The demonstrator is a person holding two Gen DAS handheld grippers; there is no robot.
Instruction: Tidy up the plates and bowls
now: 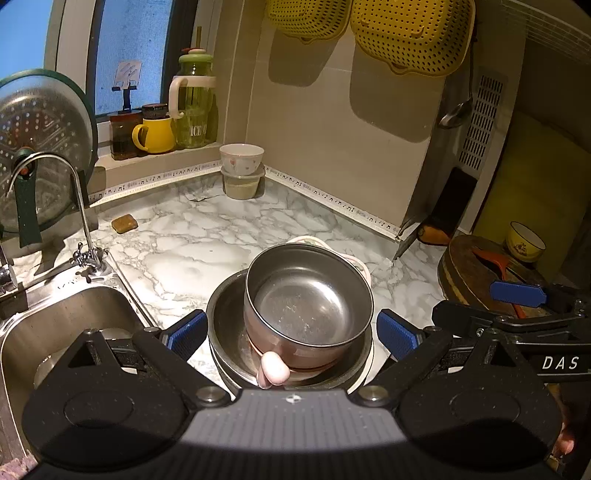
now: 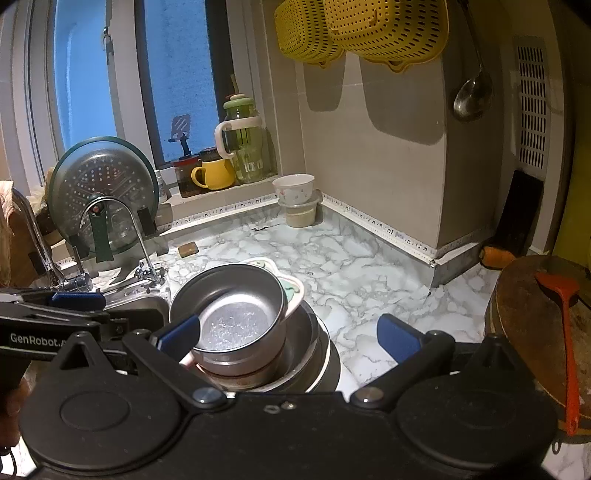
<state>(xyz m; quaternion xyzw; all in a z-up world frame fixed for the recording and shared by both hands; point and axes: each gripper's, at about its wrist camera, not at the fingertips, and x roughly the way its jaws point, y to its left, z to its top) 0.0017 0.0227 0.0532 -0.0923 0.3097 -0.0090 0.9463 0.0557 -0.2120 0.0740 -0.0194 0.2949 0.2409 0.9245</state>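
Two hand-held grippers in frame, both with jaws spread wide and nothing between the pads. Our left hand-held gripper [image 1: 291, 332] sits low over the worktop [image 1: 192, 254], its blue pads straddling the dish stack without touching it. Our right hand-held gripper [image 2: 288, 338] is just beside it, angled in from the right; its left pad overlaps the steel bowl's rim in its own view, contact cannot be told.

Stack, near edge of the worktop right of the sink [image 1: 70, 325]: steel bowl [image 1: 308, 306] tilted inside a pink-bodied cup or pot, which sits in a wider shallow steel dish [image 1: 225, 321]. A patterned plate [image 2: 291, 288] pokes out behind the bowl.

View differences:
- Left wrist shows a pink handle knob [image 1: 275, 367] at the near side of the stack and the sink basin; right wrist mostly hides both.
- Left wrist shows a yellow bowl [image 1: 524, 242] on the round wooden board [image 1: 469, 269]; right wrist doesn't.
- Right wrist shows the full red spatula [image 2: 563, 332] lying on that board.
- Each view catches the other gripper at its edge.

Farther back: faucet [image 1: 79, 206], pot lid [image 1: 40, 147] propped upright, a white bowl [image 1: 242, 158] stacked on a lidded container in the corner, yellow mug [image 1: 155, 134] on the sill, yellow colanders [image 1: 410, 33] on the wall.
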